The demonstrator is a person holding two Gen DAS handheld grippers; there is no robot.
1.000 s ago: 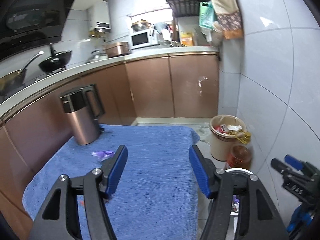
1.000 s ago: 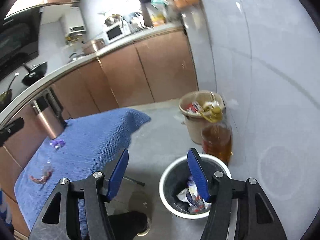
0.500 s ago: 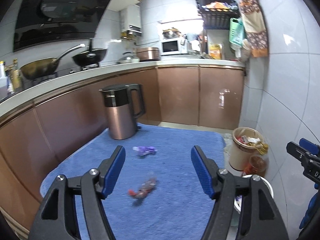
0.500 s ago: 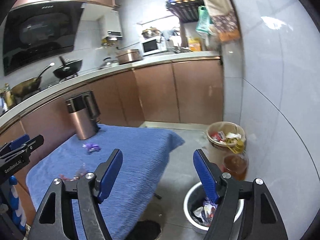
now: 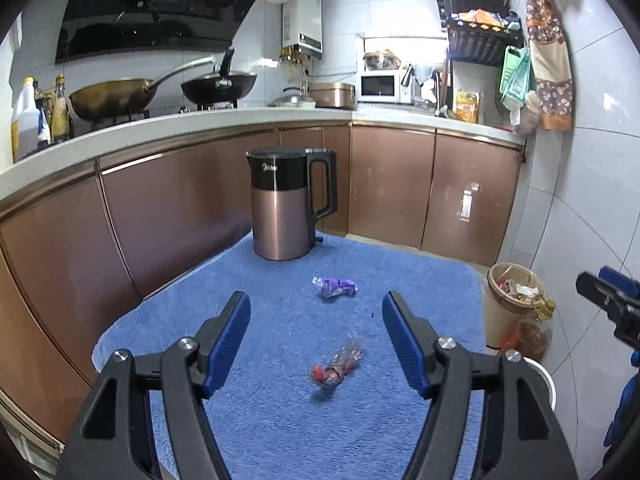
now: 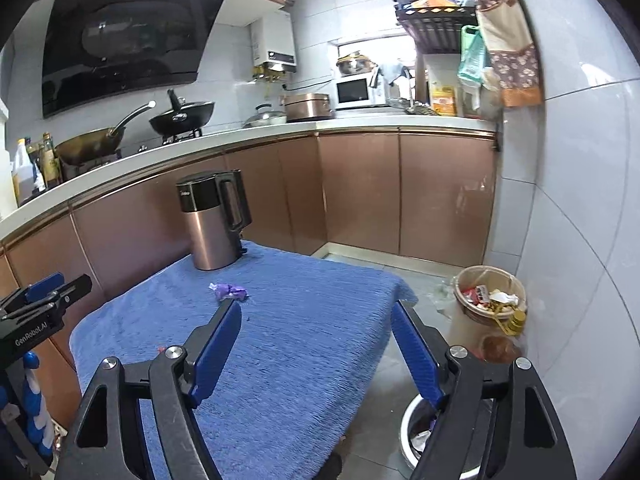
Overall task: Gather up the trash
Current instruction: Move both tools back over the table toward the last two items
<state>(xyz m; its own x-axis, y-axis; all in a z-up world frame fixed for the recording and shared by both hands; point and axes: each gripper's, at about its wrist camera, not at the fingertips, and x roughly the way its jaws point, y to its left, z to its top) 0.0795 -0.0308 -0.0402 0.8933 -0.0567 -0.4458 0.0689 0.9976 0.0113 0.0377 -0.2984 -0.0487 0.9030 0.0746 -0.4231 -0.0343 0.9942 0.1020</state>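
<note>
A purple wrapper (image 5: 335,287) and a clear red-tipped wrapper (image 5: 336,364) lie on the blue cloth (image 5: 280,420) covering the table. My left gripper (image 5: 316,316) is open and empty above the cloth, the red-tipped wrapper just below between its fingers. My right gripper (image 6: 316,320) is open and empty over the table's right part. The purple wrapper (image 6: 229,291) lies just beyond its left finger (image 6: 218,344). A white bin (image 6: 420,436) with trash stands on the floor, partly hidden behind the right finger.
A copper kettle (image 5: 286,204) stands at the cloth's far end. A beige bin (image 6: 486,304) full of trash and an amber jar (image 6: 500,350) stand by the tiled wall. Brown cabinets run along the left and back.
Both grippers have risen and tilted up from the floor and bin. The left one has drawn back, so both wrappers now show in front of it. Both stay open.
</note>
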